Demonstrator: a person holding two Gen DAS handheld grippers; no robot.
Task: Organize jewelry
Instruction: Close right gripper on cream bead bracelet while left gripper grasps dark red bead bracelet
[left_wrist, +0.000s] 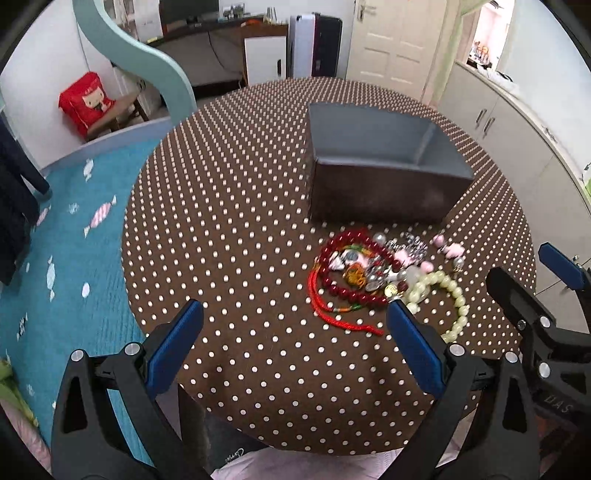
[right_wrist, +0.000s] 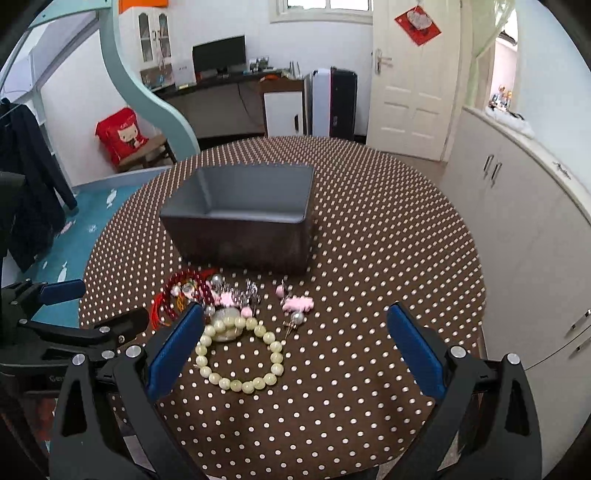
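While the jewelry pile (right_wrist: 221, 299) lies on the polka-dot bench (right_wrist: 369, 258) just before the empty gray box (right_wrist: 240, 218), both grippers hover near it, jaws apart and holding nothing. Nothing looks sorted yet. I'd guess the right gripper (right_wrist: 295, 347) next drops onto the pale bead bracelet (right_wrist: 240, 354) beneath it; the left gripper (left_wrist: 295, 339) waits beside.
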